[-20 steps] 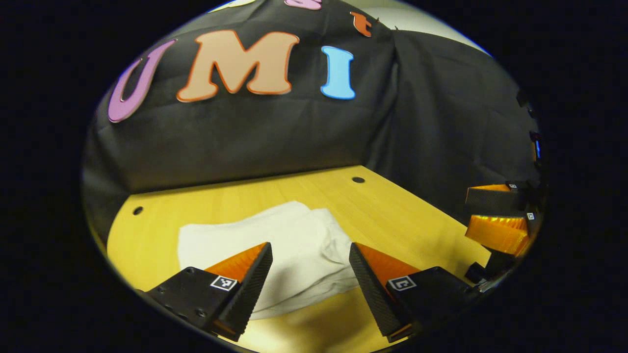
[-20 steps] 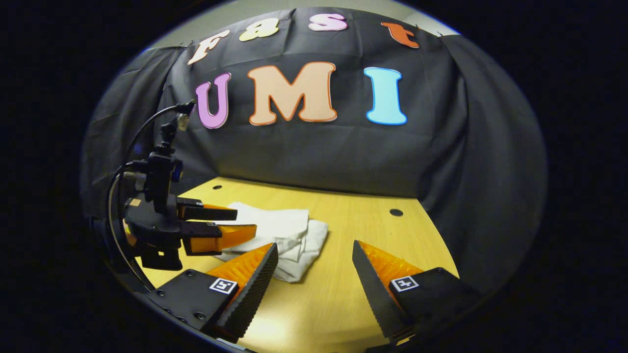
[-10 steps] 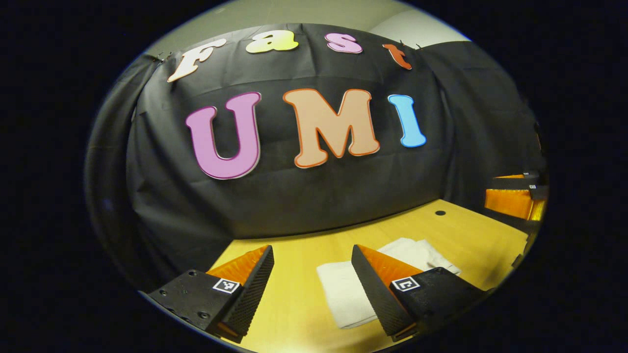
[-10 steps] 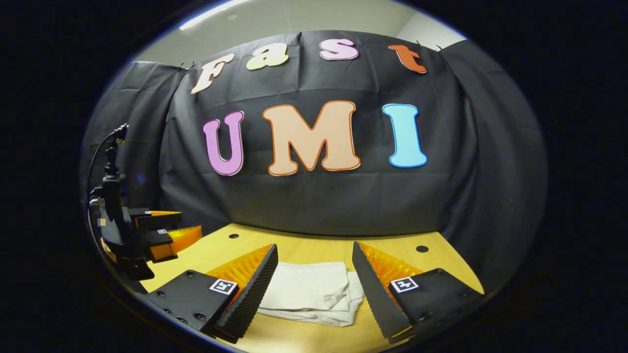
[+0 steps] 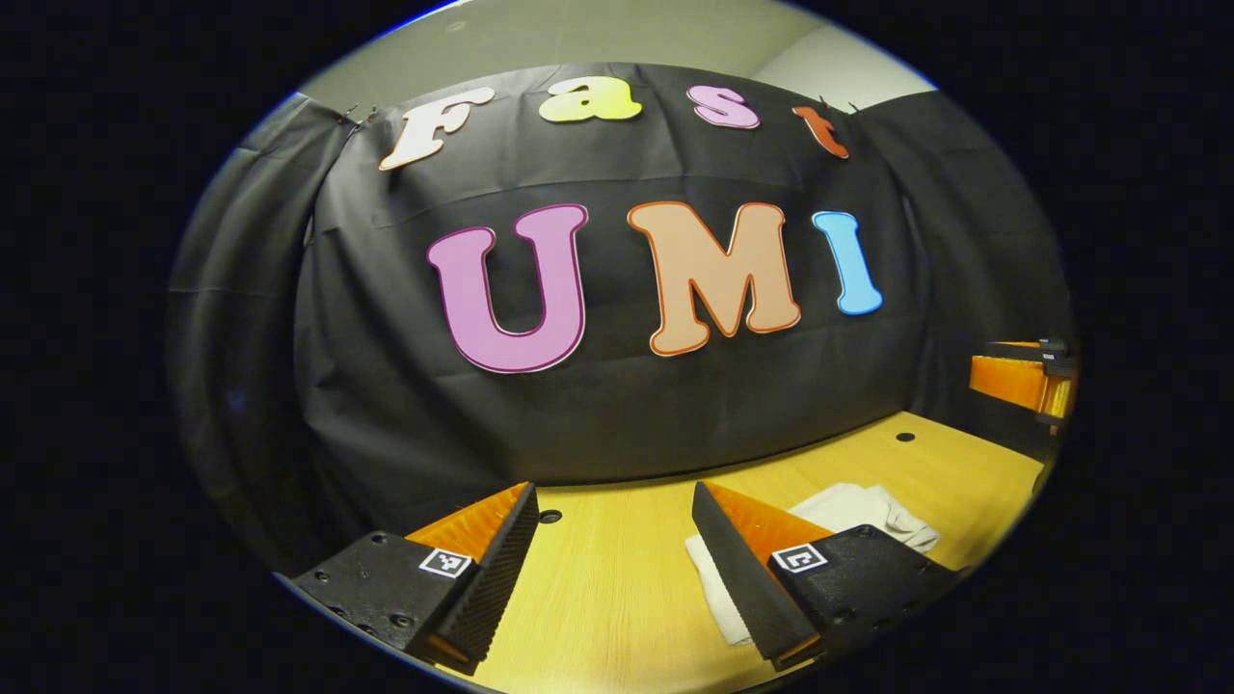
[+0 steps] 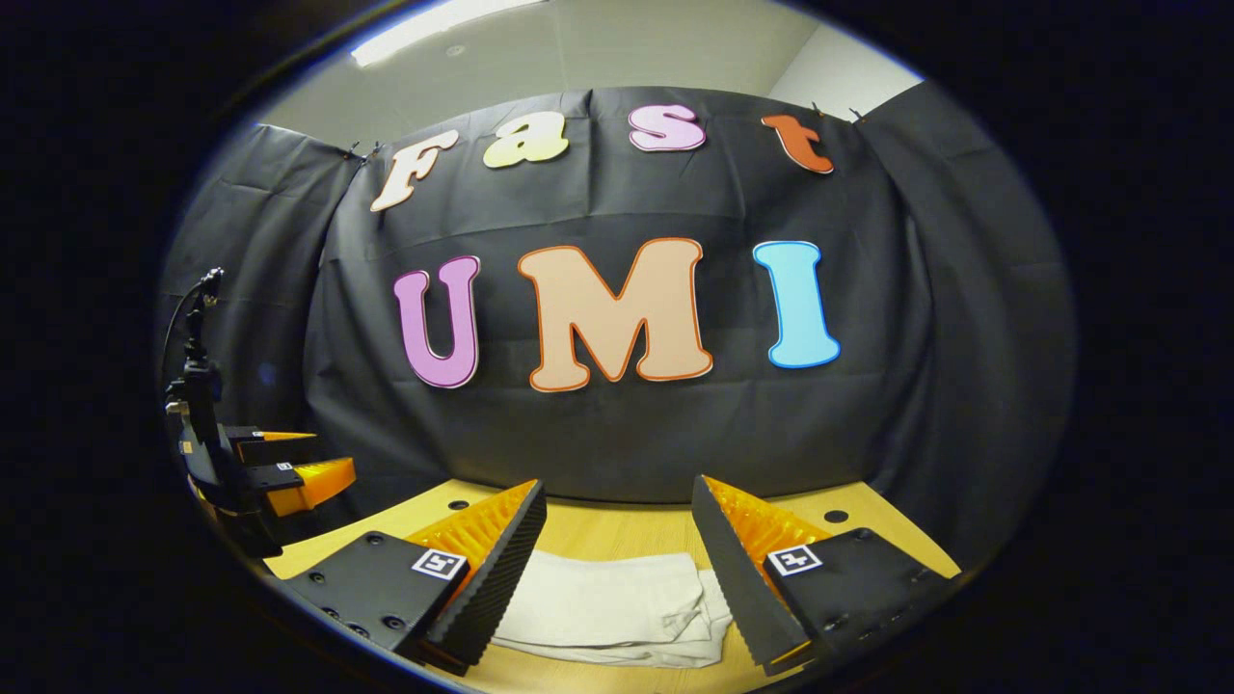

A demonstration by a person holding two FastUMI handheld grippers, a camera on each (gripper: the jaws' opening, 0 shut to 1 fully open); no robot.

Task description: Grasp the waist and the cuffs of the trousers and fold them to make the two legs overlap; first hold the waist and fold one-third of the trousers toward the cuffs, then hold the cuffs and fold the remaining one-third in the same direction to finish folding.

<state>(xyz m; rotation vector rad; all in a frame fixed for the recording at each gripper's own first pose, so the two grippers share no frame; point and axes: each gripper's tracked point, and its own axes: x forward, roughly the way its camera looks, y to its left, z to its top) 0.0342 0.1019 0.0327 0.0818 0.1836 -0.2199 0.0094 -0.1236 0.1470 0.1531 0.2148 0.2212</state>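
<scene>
The white trousers (image 6: 617, 609) lie folded into a small stack on the wooden table (image 6: 617, 528), below and between the fingers of my right gripper (image 6: 617, 569), which is open and raised above them. In the left gripper view the same folded trousers (image 5: 858, 509) sit at the lower right, partly behind one finger of my left gripper (image 5: 614, 564), also open with nothing in it. The left gripper (image 6: 289, 467) shows far left in the right gripper view, held up off the table. The right gripper (image 5: 1022, 378) shows at the right edge of the left gripper view.
The black cloth wall (image 6: 617, 424) closes the table's back and sides. Small round holes (image 5: 905, 437) dot the tabletop near the wall. A cable (image 6: 183, 318) rises from the left gripper.
Both grippers have lifted and drawn back from the folded trousers, tilting upward so the wall takes up more of each view. The left gripper has swung left, away from the trousers. Both stayed open.
</scene>
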